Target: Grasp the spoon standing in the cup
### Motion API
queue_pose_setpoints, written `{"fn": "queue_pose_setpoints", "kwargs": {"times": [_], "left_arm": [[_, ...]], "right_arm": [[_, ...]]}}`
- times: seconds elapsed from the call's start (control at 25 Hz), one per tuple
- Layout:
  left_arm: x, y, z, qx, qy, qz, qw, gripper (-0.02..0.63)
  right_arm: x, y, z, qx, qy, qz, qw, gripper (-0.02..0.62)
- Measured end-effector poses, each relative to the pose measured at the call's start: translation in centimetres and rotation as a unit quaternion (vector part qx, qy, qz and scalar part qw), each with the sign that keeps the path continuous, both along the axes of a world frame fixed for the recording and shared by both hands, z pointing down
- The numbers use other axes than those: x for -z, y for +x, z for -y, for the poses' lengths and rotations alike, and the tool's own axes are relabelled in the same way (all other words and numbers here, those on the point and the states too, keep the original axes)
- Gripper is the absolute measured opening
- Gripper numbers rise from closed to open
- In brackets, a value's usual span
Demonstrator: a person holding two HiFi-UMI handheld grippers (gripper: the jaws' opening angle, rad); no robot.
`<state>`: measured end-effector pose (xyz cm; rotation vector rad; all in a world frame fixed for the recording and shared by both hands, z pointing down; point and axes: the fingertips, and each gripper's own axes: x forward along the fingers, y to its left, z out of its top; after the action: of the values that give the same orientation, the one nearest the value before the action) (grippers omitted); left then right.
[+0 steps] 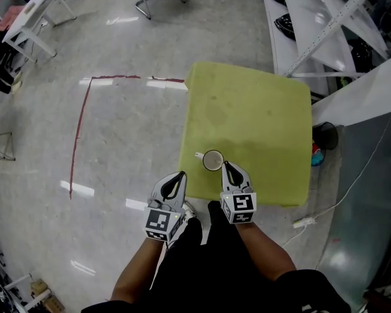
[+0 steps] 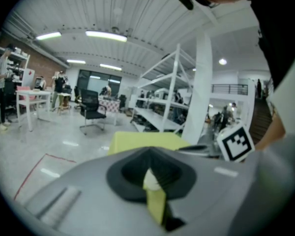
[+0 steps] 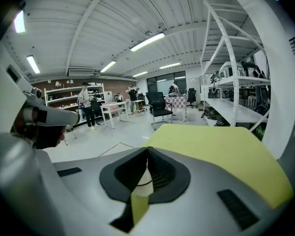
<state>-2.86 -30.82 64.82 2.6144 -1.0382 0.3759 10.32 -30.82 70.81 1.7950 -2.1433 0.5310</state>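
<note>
While the white cup [image 1: 212,160] sits near the front edge of the yellow-green worktop [image 1: 260,103], the right gripper [image 1: 225,165] is at its rim, fingers [image 3: 164,173] pressed together; the spoon cannot be made out. The left gripper [image 1: 181,174], fingers likewise together, hangs just left of the cup.

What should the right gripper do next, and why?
Probably open the right gripper and ease it forward-left over the cup. Its jaws are shut on nothing, and its tip sits just beside the cup's rim on the yellow table. No spoon can be made out in the cup from these views, so it should go slowly.
</note>
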Motion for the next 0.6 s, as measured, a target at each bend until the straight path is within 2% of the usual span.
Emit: {"fn": "queue_pose_setpoints", "kwargs": {"times": [0.24,0.6], "left_arm": [[1.6,-0.1,-0.1,-0.007,0.013,-0.019,0.9997,0.006],[6.7,0.8,0.6,-0.009,0.057,-0.056,0.9968,0.006]], "right_arm": [[4.3,-1.4,-0.7,0.022,0.037,0.007,0.999,0.012],[11.1,-2.0,-2.1,0.026,0.089,0.003,0.996,0.011]]}}
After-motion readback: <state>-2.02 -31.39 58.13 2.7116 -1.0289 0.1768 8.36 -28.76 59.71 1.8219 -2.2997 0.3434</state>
